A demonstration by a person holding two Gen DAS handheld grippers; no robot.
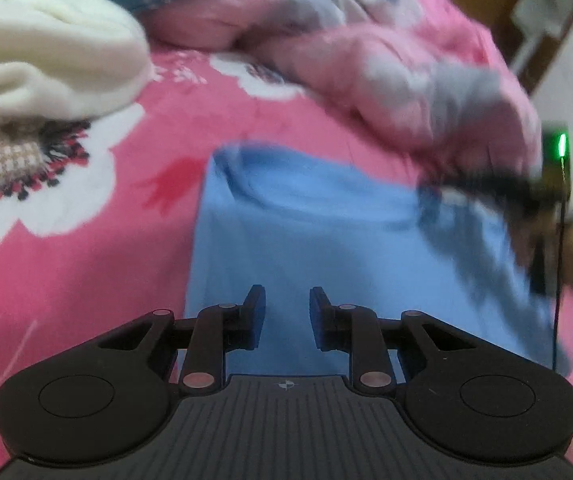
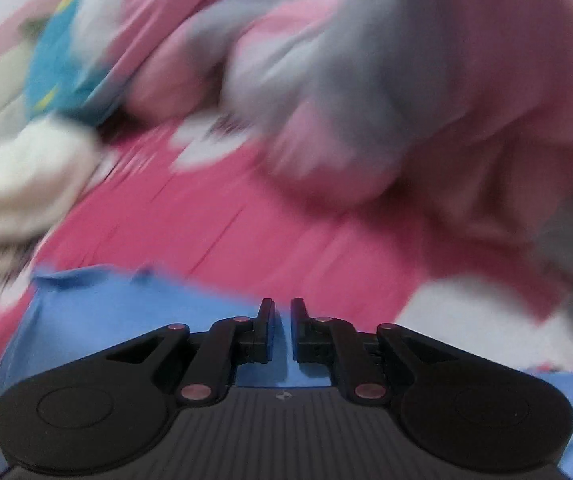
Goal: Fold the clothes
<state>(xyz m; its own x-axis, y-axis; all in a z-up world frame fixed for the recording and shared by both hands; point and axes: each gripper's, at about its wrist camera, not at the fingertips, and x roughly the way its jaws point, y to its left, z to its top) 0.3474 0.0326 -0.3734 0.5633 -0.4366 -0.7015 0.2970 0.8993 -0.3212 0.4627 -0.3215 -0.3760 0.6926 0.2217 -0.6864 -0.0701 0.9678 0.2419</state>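
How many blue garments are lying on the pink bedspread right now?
1. The blue garment lies flat on the floral pink bedspread, just ahead of both grippers; it shows in both views. The cream pile may hide others.

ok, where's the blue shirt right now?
The blue shirt lies flat on the pink floral bedsheet, straight ahead of the left tongs in the left wrist view, with the cream garment far left and the rumpled pink quilt behind it.
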